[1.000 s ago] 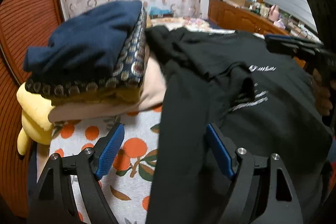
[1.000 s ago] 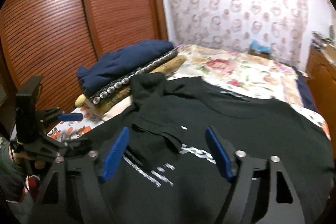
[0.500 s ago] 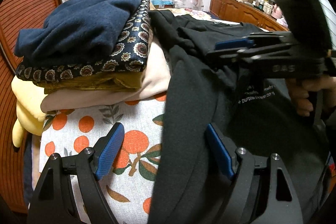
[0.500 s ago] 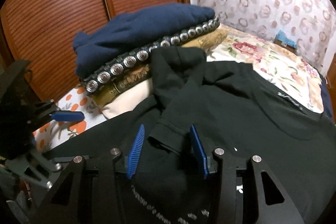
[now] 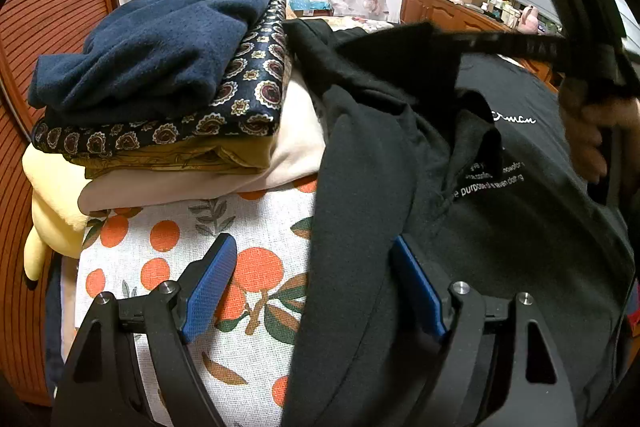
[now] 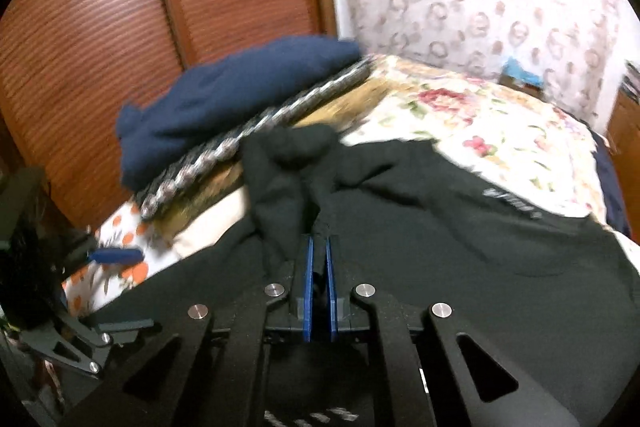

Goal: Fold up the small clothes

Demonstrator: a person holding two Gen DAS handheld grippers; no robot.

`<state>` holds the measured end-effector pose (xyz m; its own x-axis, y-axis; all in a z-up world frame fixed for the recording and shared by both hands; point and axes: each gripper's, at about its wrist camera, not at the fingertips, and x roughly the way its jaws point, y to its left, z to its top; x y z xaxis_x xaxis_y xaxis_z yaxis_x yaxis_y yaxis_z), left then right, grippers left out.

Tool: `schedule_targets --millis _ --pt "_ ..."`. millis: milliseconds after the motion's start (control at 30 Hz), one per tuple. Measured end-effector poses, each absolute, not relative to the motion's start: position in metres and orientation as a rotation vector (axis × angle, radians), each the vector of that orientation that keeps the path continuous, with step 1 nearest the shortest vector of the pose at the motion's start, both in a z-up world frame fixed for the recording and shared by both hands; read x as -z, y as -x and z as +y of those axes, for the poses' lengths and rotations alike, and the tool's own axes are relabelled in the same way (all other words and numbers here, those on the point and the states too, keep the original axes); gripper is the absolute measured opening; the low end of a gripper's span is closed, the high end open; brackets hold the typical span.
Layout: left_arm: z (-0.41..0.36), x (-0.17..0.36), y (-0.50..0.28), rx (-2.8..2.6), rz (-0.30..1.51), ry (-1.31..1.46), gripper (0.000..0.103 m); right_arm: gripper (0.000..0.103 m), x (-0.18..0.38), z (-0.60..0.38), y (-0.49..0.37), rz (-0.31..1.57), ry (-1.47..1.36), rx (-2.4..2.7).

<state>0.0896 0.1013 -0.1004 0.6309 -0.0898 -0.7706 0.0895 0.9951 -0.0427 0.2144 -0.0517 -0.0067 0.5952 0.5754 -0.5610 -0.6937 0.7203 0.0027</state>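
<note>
On the bed, w/ the black T-shirt as landmark: the shirt lies spread over an orange-print sheet, white lettering up, taking most of the near side. Beyond its far edge is a floral bedspread. Just left of the shirt, touching its sleeve, sits a stack of folded clothes: navy fleece on top, paisley fabric, mustard and cream layers under.

Right gripper is over the shirt's left part; its jaws have just been closing and are now pinched tight on a fold of the sleeve, cloth bunched up ahead of the pads. Left gripper hangs at the shirt's left edge, jaws wide apart, nothing gripped; one finger over the sheet, the other over black fabric.
</note>
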Motion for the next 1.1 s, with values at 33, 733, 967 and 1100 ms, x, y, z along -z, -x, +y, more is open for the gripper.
schedule_targets --millis 33,733,967,1100 --pt "0.101 0.1 -0.089 0.103 0.882 0.001 0.081 0.006 0.003 -0.058 -0.217 0.558 0.216 -0.715" --pt "0.101 0.101 -0.089 0.102 0.883 0.0 0.081 0.048 0.007 -0.077 -0.241 0.629 0.191 -0.457" --pt "0.101 0.101 -0.089 0.102 0.883 0.001 0.081 0.051 0.029 -0.078 -0.18 0.636 0.22 -0.666" --pt "0.101 0.101 -0.089 0.102 0.882 0.001 0.081 0.051 0.056 -0.054 -0.162 0.677 0.27 -0.734"
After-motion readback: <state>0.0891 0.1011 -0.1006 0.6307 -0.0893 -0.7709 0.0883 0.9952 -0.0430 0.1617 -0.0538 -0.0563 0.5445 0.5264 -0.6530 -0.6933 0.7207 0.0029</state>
